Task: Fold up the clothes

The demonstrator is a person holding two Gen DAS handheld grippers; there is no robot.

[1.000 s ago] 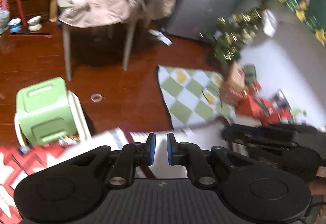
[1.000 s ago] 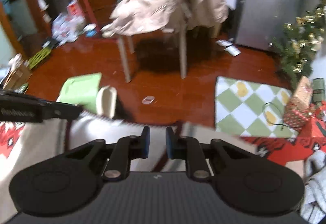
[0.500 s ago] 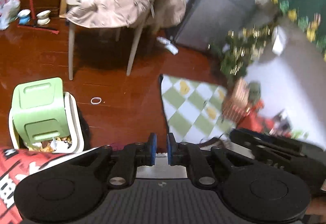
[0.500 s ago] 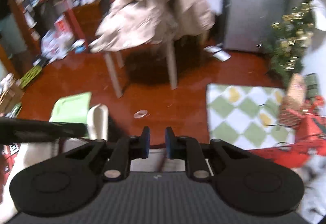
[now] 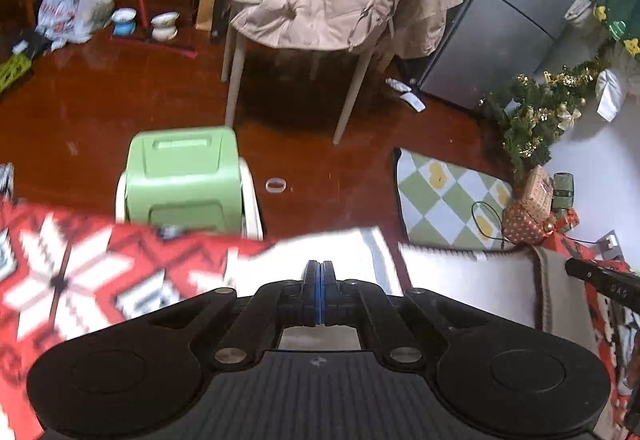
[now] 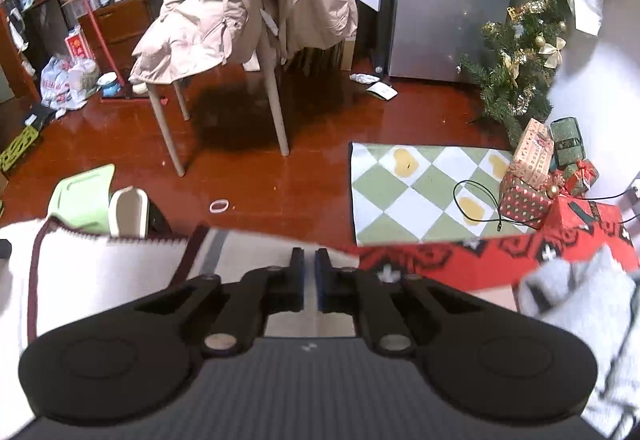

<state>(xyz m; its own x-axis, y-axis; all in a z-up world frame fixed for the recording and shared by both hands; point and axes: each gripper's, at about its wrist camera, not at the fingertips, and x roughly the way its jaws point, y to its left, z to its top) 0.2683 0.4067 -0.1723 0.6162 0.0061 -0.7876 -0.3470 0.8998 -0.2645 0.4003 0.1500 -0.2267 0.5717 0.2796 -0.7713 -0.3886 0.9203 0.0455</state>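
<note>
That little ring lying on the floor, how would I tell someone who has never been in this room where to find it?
Start at the chair draped with a beige coat, then look down the bare red-brown floor towards the camera. The small pale ring lies alone there, between the green-lidded bin and the green-and-white checked mat. It is the only loose hoop, touching nothing.

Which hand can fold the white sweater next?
Probably right: the right gripper, jaws just closed, sits at the far edge of the white sweater; the left gripper, also just shut, sits further in on the cloth.
</note>
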